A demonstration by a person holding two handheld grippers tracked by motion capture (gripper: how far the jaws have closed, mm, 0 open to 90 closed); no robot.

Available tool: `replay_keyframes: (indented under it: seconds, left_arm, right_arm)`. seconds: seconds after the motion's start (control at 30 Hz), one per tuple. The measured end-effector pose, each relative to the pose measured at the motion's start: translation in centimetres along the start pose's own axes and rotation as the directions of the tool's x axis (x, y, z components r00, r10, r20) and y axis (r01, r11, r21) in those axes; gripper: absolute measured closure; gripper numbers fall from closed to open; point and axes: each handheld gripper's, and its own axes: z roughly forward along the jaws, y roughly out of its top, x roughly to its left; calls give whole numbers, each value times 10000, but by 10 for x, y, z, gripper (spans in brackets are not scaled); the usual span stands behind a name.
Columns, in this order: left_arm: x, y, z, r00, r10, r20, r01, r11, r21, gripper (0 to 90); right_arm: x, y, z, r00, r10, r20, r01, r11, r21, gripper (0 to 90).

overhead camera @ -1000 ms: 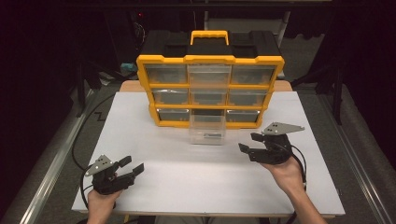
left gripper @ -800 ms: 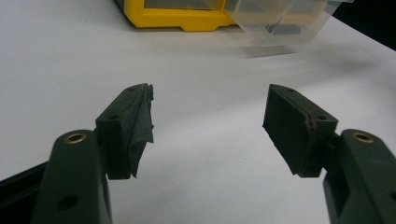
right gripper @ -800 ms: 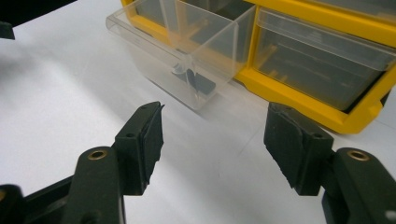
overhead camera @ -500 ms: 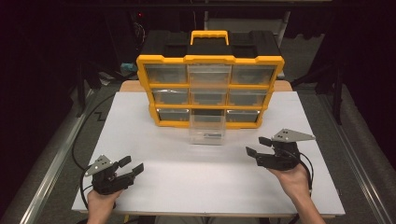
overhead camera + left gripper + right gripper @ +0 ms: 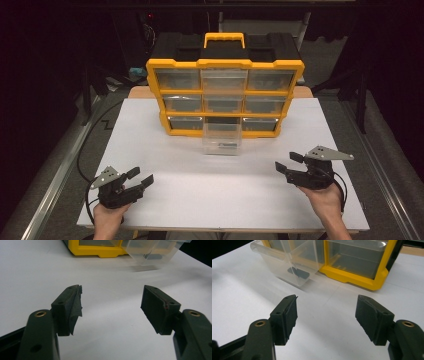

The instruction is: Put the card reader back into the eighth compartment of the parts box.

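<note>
A white table top (image 5: 165,150) takes up most of the scene, with dark floor dropping away on the left, right and near sides. At its far edge stands a yellow and black drawer cabinet (image 5: 225,65), three rows of three clear drawers with a yellow handle on top. It sits centred, leaving bare white strips to its left and right.

The middle drawer (image 5: 221,139) of the bottom row is pulled out toward the near side, its front resting low over the table top. Through its clear wall, in the right gripper view, a small dark piece (image 5: 298,273) lies on the drawer floor. What that piece is I cannot tell.

Between the drawer front and the near edge lies a wide bare stretch of table, open across the whole middle.

The right gripper (image 5: 290,162) is held near the right near corner, well apart from the drawer, pointing left and slightly far. Its jaws have just been opening and stand spread with only table between them.

The left gripper (image 5: 141,176) sits low by the left near corner, close to the near edge, jaws spread and holding no object.
</note>
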Motion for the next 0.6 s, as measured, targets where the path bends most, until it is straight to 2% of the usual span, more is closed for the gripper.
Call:
replay_keyframes:
  seconds: [0.6]
  left_arm:
    - [0,0,-1,10000,-11,0,11,10000,-75,333]
  right_arm:
    - [-15,-26,-12,9984,507,239,-496,9977,-456,316]
